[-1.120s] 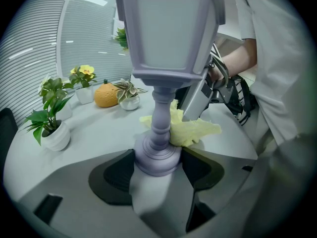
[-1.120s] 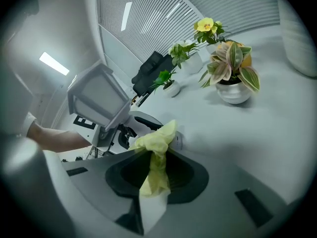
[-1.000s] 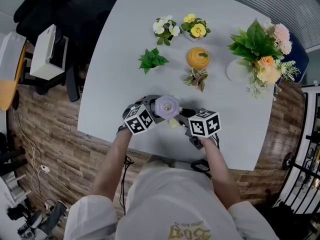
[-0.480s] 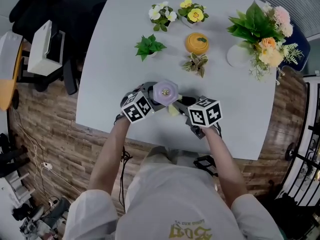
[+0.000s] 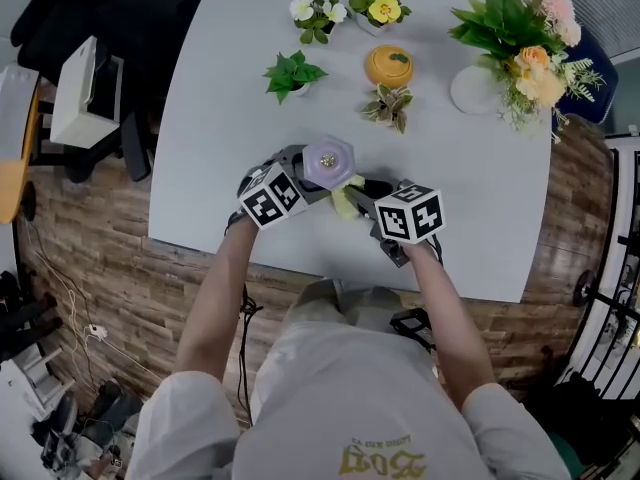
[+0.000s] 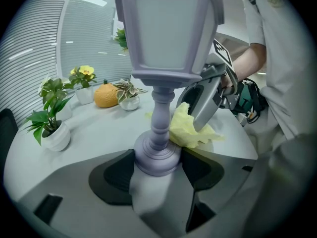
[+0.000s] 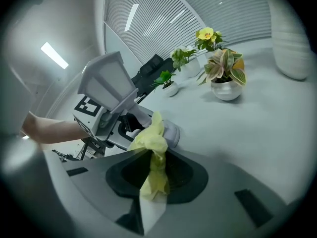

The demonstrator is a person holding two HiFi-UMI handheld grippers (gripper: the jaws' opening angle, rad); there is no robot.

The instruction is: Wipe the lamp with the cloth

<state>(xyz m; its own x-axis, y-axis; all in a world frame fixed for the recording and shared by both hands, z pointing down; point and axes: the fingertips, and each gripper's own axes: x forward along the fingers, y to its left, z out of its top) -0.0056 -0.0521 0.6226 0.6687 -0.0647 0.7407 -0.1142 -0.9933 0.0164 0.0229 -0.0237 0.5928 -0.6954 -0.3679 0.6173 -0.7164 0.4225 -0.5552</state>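
**At the lamp's foot: one gripper bracing, the other wiping**

Around the round foot of the lilac lantern lamp (image 6: 168, 33), the left gripper (image 6: 157, 168) is clamping from both sides, its jaws closed on the base. Just to the right of the lamp, the right gripper (image 7: 154, 185) is pinching a yellow cloth (image 7: 151, 140) between jaws drawn together. The cloth's loose bunch is touching the lamp's lower stem and foot.

Whether the foot is sitting flat on the white table (image 5: 240, 78) or is tipped cannot be told.

To wipe well, the left grip should be bracing the foot firmly, so that the cloth's push is not swinging the heavy lantern head. The cloth should be travelling up the turned stem and around it, reaching the far side too.

Beyond the lamp, the orange pot (image 5: 390, 65) and small potted plants (image 5: 290, 73) are standing well apart.
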